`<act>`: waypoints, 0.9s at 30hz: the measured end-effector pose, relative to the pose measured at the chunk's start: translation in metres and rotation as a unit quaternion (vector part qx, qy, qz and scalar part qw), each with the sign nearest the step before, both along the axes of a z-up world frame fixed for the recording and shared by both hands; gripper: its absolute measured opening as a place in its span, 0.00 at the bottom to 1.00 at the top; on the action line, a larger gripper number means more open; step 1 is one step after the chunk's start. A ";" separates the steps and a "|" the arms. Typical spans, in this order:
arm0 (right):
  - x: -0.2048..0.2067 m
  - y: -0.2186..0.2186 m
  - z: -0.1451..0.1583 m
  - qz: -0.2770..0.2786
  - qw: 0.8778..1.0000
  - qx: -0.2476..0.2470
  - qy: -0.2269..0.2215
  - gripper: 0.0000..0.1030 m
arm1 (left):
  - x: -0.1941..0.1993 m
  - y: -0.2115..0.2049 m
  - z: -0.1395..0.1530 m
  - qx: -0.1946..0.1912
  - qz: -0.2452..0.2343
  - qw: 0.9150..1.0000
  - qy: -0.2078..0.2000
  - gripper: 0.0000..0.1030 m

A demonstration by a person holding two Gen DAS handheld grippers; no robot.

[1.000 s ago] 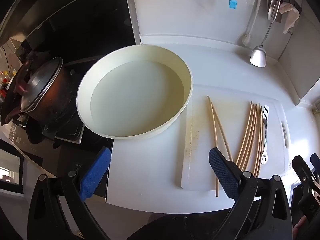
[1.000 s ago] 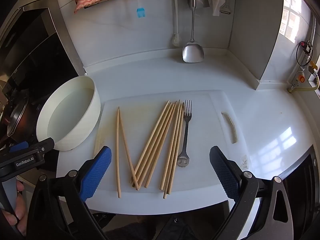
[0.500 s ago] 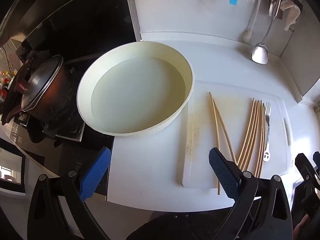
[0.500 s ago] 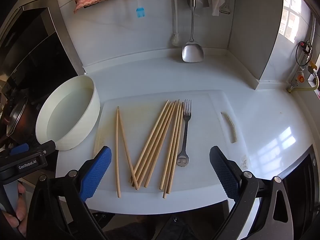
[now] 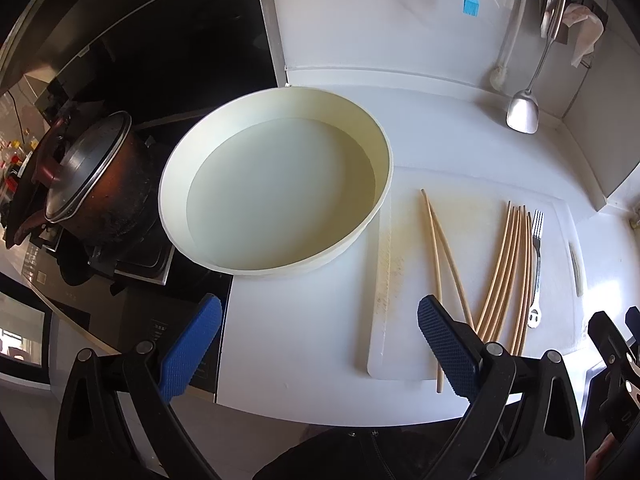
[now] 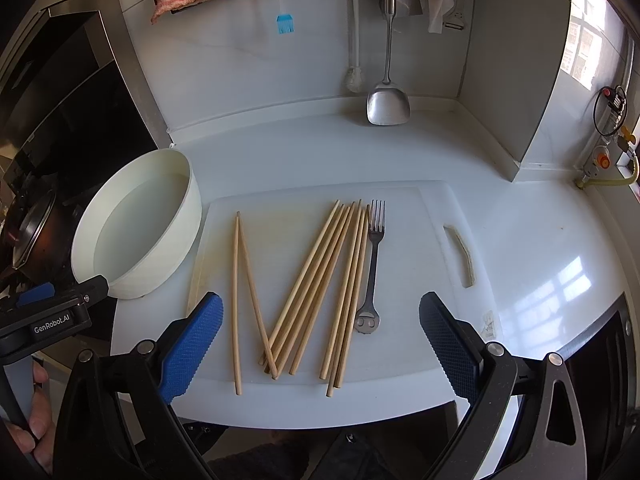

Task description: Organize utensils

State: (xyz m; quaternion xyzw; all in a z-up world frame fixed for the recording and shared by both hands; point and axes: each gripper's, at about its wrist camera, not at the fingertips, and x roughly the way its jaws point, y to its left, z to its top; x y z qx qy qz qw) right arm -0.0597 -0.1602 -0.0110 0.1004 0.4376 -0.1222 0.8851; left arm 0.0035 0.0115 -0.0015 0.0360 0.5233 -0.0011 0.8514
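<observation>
In the left wrist view, the left tool [image 5: 318, 340] hovers with its blue pads spread wide and nothing between them, above the front edge of the white table [image 5: 296, 344]. Ahead of it stands a round cream basin [image 5: 276, 188] with a shallow layer of clear liquid and no utensils inside. Its right side sits just beside the left edge of a white cutting board [image 5: 400, 292]. On the board lie a crossed pair of wooden chopsticks [image 5: 438, 252], a fanned bunch of more chopsticks [image 5: 508, 272], and a metal fork [image 5: 537, 268] at the bunch's right side, tines pointing away. To the left, a dark lidded pot [image 5: 88, 184] rests on the stove.

In the right wrist view, the right tool [image 6: 320, 340] is likewise spread apart and empty, hovering over the near edge of the cutting board [image 6: 408, 264]. The chopstick pair [image 6: 244, 292], the bunch [image 6: 320, 284] and the fork [image 6: 372, 264] all lie flat on the board between the pads. The basin [image 6: 140, 236] stands to the left, holding only liquid. A metal spatula [image 6: 387, 100] and a blue brush [image 6: 285, 20] hang on the back wall.
</observation>
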 end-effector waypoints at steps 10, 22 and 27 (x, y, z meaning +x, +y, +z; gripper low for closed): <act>0.001 0.002 -0.001 -0.002 1.000 -0.002 0.000 0.91 | 0.001 0.000 0.001 0.000 0.002 1.000 -0.003 0.94; 0.001 0.002 -0.001 0.000 1.000 -0.002 0.002 0.91 | 0.002 -0.003 -0.001 0.000 0.002 1.000 -0.002 0.94; 0.001 0.002 -0.002 0.000 1.000 -0.002 0.002 0.91 | 0.001 -0.004 -0.002 0.000 0.002 1.000 -0.003 0.94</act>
